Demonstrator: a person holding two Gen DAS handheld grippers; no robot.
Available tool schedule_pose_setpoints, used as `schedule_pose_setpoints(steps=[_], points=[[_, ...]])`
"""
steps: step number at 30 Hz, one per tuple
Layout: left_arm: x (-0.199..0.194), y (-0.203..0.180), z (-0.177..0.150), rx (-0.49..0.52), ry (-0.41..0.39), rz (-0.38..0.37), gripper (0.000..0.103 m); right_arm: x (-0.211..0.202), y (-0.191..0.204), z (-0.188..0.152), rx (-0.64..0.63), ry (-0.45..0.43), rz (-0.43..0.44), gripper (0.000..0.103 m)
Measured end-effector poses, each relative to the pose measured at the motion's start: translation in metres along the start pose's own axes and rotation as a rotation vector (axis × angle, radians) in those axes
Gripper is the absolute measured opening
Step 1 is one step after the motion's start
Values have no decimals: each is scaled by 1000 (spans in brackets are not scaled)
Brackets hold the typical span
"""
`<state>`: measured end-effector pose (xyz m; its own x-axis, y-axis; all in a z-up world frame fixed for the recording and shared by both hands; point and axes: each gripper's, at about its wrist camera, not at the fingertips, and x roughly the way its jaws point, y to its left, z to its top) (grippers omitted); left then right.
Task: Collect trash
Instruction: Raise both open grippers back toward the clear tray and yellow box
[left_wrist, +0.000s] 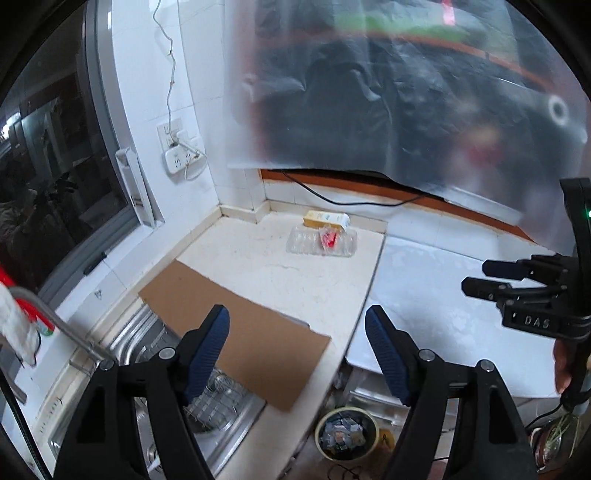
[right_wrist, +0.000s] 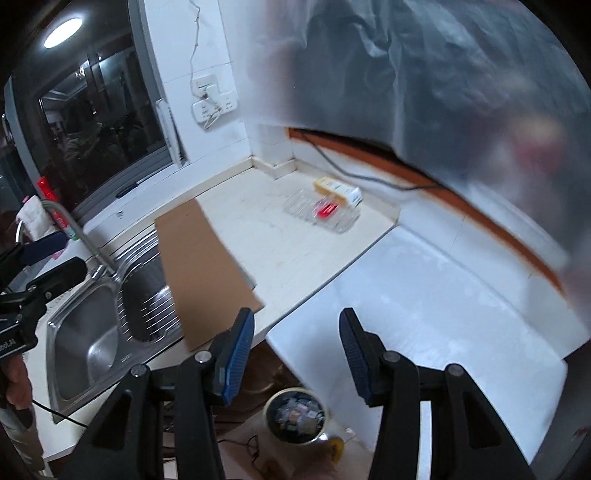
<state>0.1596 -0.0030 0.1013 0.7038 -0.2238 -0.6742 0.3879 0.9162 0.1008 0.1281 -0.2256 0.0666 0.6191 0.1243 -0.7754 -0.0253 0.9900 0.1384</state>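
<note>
Near the counter's (left_wrist: 258, 266) far edge, clear tray (left_wrist: 321, 242) and carton (left_wrist: 327, 219); both grippers' jaws released, empty.

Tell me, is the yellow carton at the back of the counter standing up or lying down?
Lying down. The yellow carton rests on its long side behind the clear plastic tray, on the counter.

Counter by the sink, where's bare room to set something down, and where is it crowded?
Free patches: the countertop between the cardboard sheet and the clear plastic tray, and the white surface right of the counter edge. Crowded: the back corner, where the tray and the yellow carton sit close together, and the sink, partly covered by cardboard.
</note>
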Motion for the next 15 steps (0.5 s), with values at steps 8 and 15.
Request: schedule_pose_setpoints(steps=[8,15], points=[[69,-17,58,25,21,62,80,48,-46,65,-35,7,5,48],[185,-31,99,-27,146,51,80,141,-98,117,-62,53,19,48]])
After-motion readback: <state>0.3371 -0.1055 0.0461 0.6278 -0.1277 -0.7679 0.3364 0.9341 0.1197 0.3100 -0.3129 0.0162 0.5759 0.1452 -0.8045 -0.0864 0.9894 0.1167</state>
